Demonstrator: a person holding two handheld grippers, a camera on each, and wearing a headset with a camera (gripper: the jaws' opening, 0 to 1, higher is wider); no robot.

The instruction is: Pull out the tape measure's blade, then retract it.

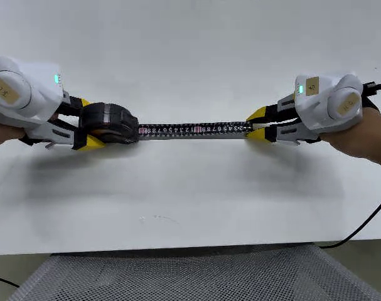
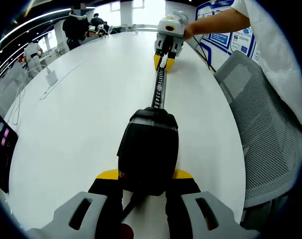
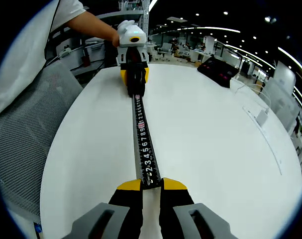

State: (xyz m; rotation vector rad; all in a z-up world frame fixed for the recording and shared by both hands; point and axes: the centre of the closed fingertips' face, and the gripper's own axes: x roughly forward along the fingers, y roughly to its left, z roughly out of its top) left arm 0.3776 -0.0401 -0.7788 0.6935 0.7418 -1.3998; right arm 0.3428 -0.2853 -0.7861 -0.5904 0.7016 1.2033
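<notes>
— Black blade [image 1: 193,130], numerals 2 to 9 readable, stretches straight across the white tabletop [image 1: 190,200], left to right.
— Left claw [image 1: 90,123] clenched on the case [image 1: 112,122]; right claw [image 1: 257,124] pinching the blade's end, labels on both unreadable.

Big white table [image 1: 196,194] with a grey mesh chair [image 1: 196,276] at its near edge, and ceiling spotlights [image 3: 225,13] over the open office [image 3: 180,50] beyond it.
</notes>
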